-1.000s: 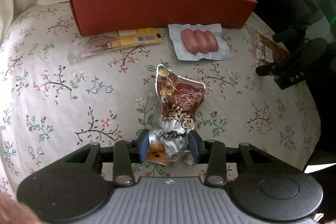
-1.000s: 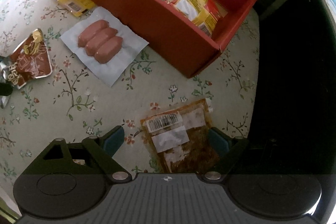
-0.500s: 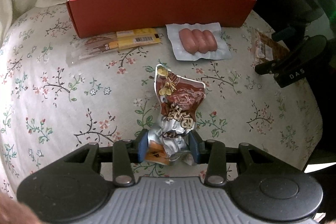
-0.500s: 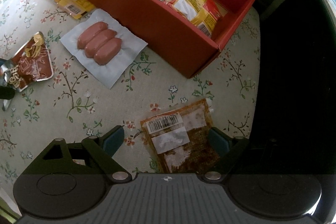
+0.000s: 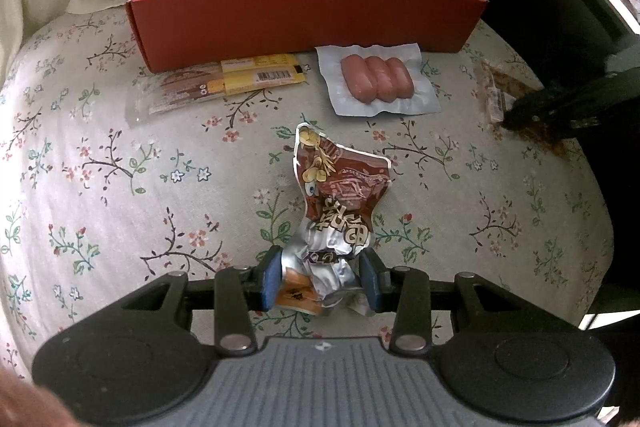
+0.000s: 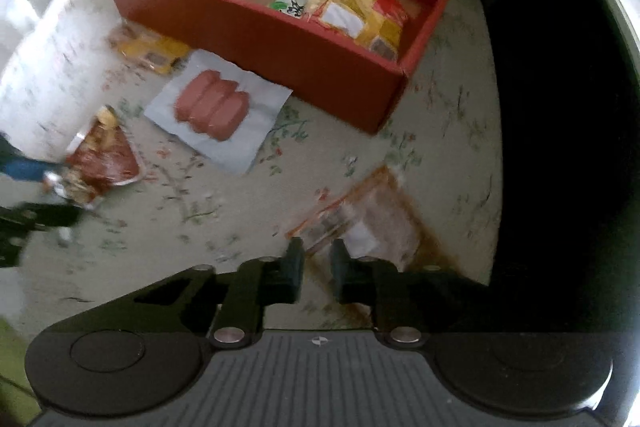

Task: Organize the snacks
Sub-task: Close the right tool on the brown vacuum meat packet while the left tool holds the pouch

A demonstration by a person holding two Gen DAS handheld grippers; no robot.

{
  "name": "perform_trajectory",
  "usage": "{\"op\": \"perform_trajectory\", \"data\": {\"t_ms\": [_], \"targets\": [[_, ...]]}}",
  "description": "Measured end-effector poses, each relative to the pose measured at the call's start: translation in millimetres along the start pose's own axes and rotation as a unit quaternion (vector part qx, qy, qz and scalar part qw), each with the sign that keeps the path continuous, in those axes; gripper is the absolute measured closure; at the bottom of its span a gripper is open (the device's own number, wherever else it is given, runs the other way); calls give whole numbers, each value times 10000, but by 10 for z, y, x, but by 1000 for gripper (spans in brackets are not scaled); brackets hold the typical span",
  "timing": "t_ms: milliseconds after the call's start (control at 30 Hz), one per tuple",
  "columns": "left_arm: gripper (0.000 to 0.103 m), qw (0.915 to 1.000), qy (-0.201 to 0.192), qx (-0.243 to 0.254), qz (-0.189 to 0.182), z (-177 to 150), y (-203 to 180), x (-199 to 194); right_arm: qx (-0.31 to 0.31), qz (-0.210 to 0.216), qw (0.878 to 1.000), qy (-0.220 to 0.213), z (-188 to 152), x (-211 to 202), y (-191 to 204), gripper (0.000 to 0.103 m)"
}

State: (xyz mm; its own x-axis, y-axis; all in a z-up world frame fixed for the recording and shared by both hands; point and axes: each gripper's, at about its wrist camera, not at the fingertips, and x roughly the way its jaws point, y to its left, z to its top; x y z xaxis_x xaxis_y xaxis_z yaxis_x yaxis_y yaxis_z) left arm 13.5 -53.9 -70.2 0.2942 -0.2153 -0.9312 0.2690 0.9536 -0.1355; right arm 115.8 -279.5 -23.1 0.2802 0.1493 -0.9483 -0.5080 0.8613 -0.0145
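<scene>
I see a desk under a floral cloth (image 5: 100, 187). The red box (image 5: 304, 15) holds several snack packets. Outside lie one three-sausage pack (image 5: 376, 81) and one yellow pack (image 5: 224, 83). My left hand-held gripper (image 5: 318, 281) pinches a brown packet (image 5: 340, 195); my right hand-held gripper (image 6: 318, 269) has clamped nearly closed on a clear brown pouch (image 6: 360, 223).

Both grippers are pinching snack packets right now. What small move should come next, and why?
Probably lift. The left gripper is shut on the brown foil packet, the right gripper on the clear brown packet, and both packets touch the floral cloth. The red box lies beyond, so raising them clears its wall.
</scene>
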Motion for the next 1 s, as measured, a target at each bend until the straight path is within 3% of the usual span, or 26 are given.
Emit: {"op": "perform_trajectory", "data": {"t_ms": [100,167,200,267,333,400,500,600,700,800,867,1000], "targets": [[69,10000,-9,-43,-62,-4,11,-5,439,401,9980,-219,-78,-173,-114,83],[69,9999,-1,-103,-133,-1,34,-11,812,667,9937,-394,-89,-281,-213,72],[69,9998,3,-137,-159,6,42,-14,787,524,9944,-473,-73,-316,-206,69],[69,9997,11,-167,-182,14,36,-23,238,-39,9991,-343,6,-299,-122,40],[69,9997,16,-163,-196,11,34,-27,-142,-102,9998,-120,88,-183,-65,34],[69,9996,30,-176,-218,15,29,-29,-715,12,9967,377,122,-12,13,32],[69,9993,52,-219,-298,11,60,-37,-1515,-109,9855,761,108,160,87,16],[69,9990,81,-263,-346,29,77,-33,-1507,-14,9841,939,182,309,52,11],[69,9991,92,-212,-354,46,62,-25,-1540,-361,9842,800,240,401,89,8],[69,9991,90,-187,-379,33,66,-34,-1100,-441,9902,735,191,368,92,12],[69,9990,96,-210,-396,30,78,-40,-809,-505,9931,684,97,322,160,22],[68,9992,82,-156,-368,28,67,-55,-170,130,9983,533,-176,149,499,27]]}}
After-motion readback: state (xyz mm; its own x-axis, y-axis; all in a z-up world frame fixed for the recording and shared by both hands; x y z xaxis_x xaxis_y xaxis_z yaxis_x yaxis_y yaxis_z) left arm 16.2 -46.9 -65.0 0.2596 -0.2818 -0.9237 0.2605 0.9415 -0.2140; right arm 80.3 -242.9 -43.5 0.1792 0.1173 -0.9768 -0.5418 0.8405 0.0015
